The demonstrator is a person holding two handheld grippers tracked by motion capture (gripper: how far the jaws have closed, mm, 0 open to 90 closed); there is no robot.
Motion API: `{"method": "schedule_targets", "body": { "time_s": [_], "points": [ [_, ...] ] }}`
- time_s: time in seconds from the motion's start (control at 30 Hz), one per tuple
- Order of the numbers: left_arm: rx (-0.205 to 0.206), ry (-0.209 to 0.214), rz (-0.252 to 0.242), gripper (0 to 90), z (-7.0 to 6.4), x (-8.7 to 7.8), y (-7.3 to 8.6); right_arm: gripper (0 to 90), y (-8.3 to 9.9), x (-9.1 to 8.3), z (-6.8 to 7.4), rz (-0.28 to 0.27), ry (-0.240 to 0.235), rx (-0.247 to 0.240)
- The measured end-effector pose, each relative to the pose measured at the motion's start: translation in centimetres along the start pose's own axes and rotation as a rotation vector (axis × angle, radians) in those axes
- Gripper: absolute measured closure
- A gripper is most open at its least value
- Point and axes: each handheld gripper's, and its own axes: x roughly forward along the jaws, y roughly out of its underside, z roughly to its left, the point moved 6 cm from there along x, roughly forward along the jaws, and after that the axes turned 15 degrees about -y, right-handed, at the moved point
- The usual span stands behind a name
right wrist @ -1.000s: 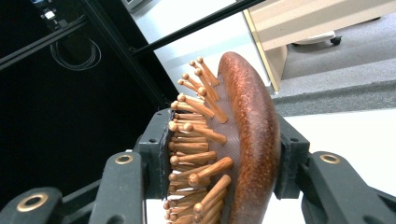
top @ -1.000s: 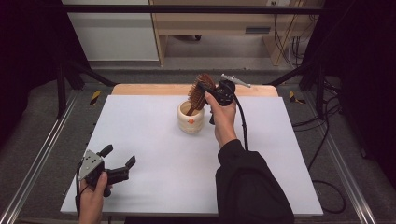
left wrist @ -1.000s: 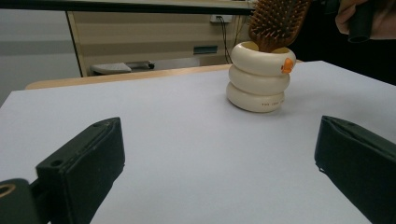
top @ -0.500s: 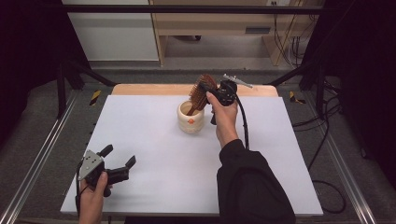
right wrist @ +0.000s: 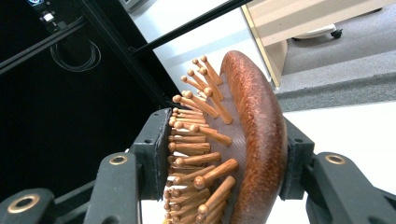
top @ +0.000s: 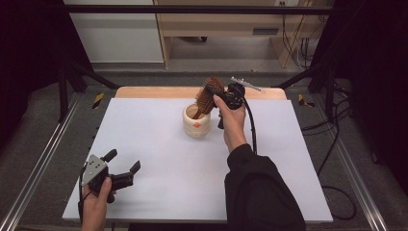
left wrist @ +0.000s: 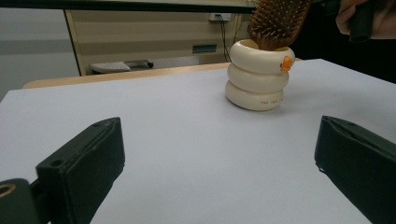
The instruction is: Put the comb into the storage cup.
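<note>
1. Fingers first: we kept the left gripper (top: 126,172) slack, its two black jaws spread wide with nothing between them, and in the left gripper view bare white tabletop showed across the gap.

2. We held that gripper low at the near left corner of the table (top: 144,144), well apart from the work. We judge it was parked there because the job needed one tool and the near corner kept it out of the way.

3. Farther out, at mid-table toward the far edge, stood the cream ringed cup (top: 197,121), upright, with a small orange mark on its side (left wrist: 286,62).

4. We had the right gripper (top: 217,94) clenched on the wooden hairbrush (top: 207,97). In the right gripper view one jaw pressed the bristle side (right wrist: 196,154) and the other the smooth rounded back (right wrist: 261,140), so the head was pinched across its thickness.

5. We held the brush tilted, head up, its lower end inside the mouth of the cup (left wrist: 261,46); whether it touched the bottom we could not tell. Gripping the head left the handle end free to go down into the opening, which we take to be the reason for that hold.

6. Beyond the table lay the grey floor and a pale wooden cabinet (top: 216,29).
</note>
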Motion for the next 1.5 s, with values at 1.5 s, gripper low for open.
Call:
{"method": "schedule_targets", "body": {
  "time_s": [1.5],
  "points": [
    [0.004,-0.003,-0.001,1.8,0.01,-0.02,-0.01,24.7,0.12,-0.13,0.15,0.051,0.031,-0.073]
  ]
}}
